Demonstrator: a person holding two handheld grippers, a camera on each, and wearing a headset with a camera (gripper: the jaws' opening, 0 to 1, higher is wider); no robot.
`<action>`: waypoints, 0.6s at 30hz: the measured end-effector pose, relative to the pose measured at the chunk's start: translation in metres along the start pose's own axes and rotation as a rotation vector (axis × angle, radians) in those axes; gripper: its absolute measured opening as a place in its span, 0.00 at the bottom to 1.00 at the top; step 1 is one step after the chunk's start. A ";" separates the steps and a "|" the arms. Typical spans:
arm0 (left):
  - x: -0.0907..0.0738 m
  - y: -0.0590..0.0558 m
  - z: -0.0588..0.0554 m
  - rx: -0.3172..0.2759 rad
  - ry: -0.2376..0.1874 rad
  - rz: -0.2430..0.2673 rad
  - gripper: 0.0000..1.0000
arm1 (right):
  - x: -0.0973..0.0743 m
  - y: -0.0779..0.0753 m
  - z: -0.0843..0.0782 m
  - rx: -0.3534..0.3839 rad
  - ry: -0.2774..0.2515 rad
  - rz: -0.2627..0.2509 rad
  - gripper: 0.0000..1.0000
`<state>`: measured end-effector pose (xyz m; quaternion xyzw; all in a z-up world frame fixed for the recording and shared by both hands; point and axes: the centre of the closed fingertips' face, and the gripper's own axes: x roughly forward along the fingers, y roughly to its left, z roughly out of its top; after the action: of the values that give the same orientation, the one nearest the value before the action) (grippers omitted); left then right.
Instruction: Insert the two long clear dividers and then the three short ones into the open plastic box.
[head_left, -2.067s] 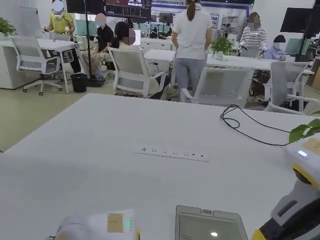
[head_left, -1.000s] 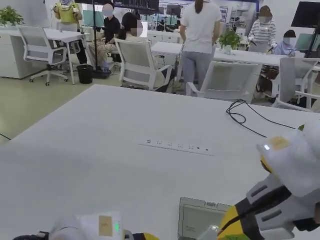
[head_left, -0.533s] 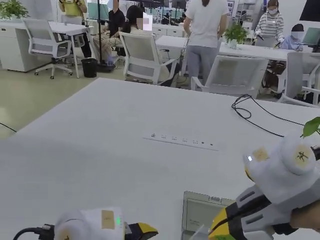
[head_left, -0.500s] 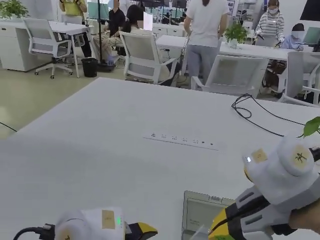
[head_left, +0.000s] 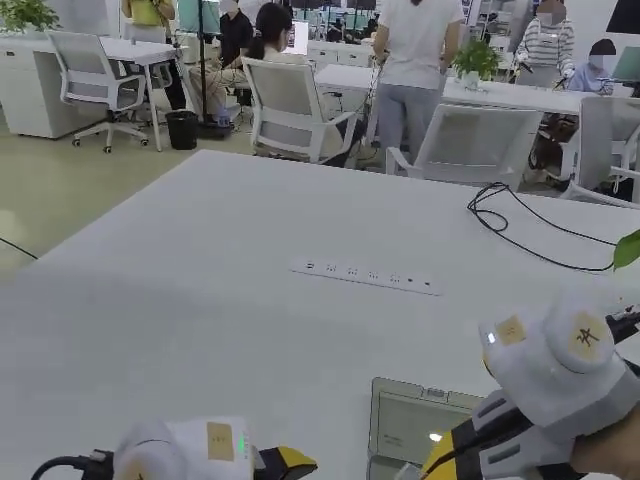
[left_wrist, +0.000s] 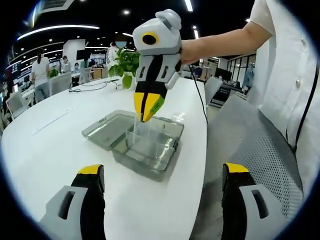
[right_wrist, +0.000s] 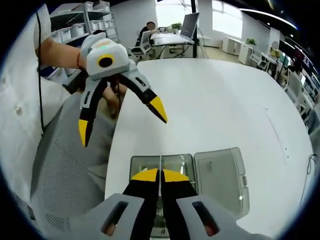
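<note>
Divider (left_wrist: 141, 134) upright in right tongs (left_wrist: 148, 114)
Pinched by its top edge, the clear sheet hangs long axis straight down into the open plastic box (left_wrist: 145, 167) at the desk (left_wrist: 60, 145) edge; left tongs (right_wrist: 122, 127) gape wide nearby.

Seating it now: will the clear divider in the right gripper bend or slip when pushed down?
Probably flexes: the divider looks sheet-thin edge-on. It may pivot, as the right gripper pinches its top edge. The box looks light and unheld, so it could slide.

box (left_wrist: 137, 165) on table (left_wrist: 50, 150), divider (left_wrist: 141, 134) above — in right gripper (left_wrist: 148, 115)
</note>
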<state>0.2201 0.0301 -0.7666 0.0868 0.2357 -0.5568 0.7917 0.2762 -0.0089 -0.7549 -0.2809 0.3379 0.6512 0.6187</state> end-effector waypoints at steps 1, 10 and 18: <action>0.000 0.000 0.001 0.001 -0.003 -0.001 1.00 | 0.000 0.000 0.000 0.001 -0.001 -0.002 0.03; 0.001 -0.002 0.000 -0.004 -0.002 -0.004 1.00 | 0.005 -0.001 -0.003 -0.011 -0.003 -0.007 0.03; 0.001 -0.003 -0.001 -0.004 0.003 -0.008 0.99 | 0.019 0.001 0.000 -0.057 0.007 -0.001 0.03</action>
<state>0.2177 0.0283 -0.7676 0.0850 0.2384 -0.5594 0.7893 0.2740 0.0028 -0.7700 -0.3011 0.3212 0.6592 0.6096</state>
